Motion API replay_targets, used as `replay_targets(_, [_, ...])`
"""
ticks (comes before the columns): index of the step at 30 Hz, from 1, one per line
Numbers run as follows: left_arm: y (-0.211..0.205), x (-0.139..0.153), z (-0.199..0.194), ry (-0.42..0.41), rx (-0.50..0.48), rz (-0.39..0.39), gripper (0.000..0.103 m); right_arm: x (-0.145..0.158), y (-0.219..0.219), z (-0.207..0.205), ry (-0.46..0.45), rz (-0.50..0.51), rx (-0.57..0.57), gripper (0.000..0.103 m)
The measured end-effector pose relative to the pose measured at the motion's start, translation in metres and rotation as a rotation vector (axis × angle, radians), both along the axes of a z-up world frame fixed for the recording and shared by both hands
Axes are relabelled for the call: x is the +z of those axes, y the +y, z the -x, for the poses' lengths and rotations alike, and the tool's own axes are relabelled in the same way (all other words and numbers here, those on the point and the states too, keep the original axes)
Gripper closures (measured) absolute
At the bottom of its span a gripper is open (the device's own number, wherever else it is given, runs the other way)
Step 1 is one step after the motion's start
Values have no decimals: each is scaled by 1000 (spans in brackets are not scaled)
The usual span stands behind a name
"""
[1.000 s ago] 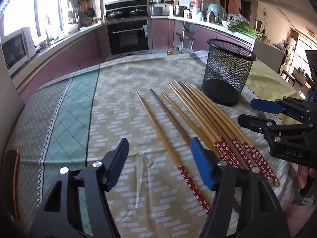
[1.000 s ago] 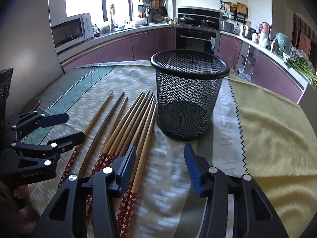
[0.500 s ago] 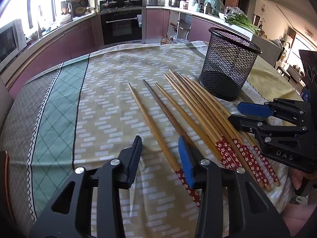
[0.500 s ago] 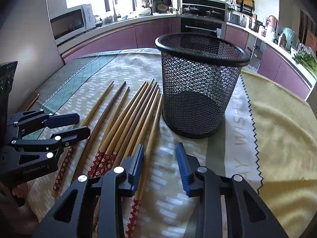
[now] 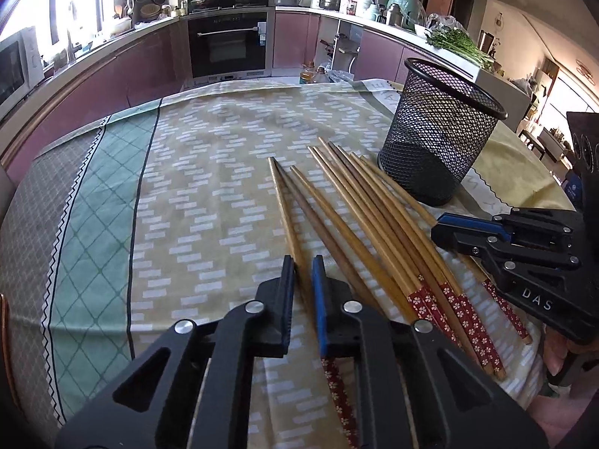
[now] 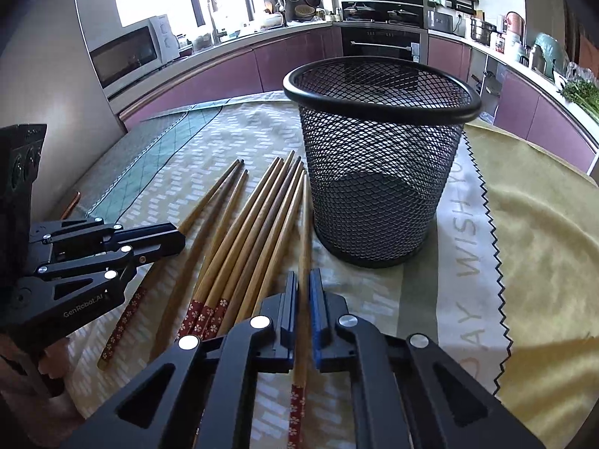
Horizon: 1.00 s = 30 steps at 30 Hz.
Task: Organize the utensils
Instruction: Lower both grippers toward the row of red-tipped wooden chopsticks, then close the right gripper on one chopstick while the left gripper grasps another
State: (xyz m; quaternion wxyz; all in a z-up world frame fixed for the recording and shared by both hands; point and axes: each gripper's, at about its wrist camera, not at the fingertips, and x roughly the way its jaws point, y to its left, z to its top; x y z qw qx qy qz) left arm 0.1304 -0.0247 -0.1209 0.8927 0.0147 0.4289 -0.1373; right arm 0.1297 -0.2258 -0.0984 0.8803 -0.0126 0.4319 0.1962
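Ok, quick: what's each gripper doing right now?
Left gripper: closed on the leftmost chopstick.
Right gripper: closed on the chopstick nearest the basket.

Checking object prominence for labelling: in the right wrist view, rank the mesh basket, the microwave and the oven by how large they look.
1. mesh basket, by far the largest, though nearest the camera.
2. microwave
3. oven, close to the microwave; order unsure.

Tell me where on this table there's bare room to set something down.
Free: the cloth left of the chopsticks, out to the green band; the far cloth behind them; the yellow cloth right of the mesh basket. Crowded: the near edge, where both grippers grip chopsticks beside the basket.
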Motion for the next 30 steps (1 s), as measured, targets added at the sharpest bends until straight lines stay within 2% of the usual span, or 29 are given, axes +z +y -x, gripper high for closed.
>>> replay_targets(11, [12, 16, 15, -25, -13, 58, 96, 18, -11, 12, -33, -57, 28, 97])
replay_targets(20, [16, 58, 33, -96, -84, 154, 96, 53, -22, 24, -100, -147, 63, 98])
replay_targets(30, [13, 102, 51, -168, -156, 254, 96, 82, -38, 33, -196, -192, 44, 97])
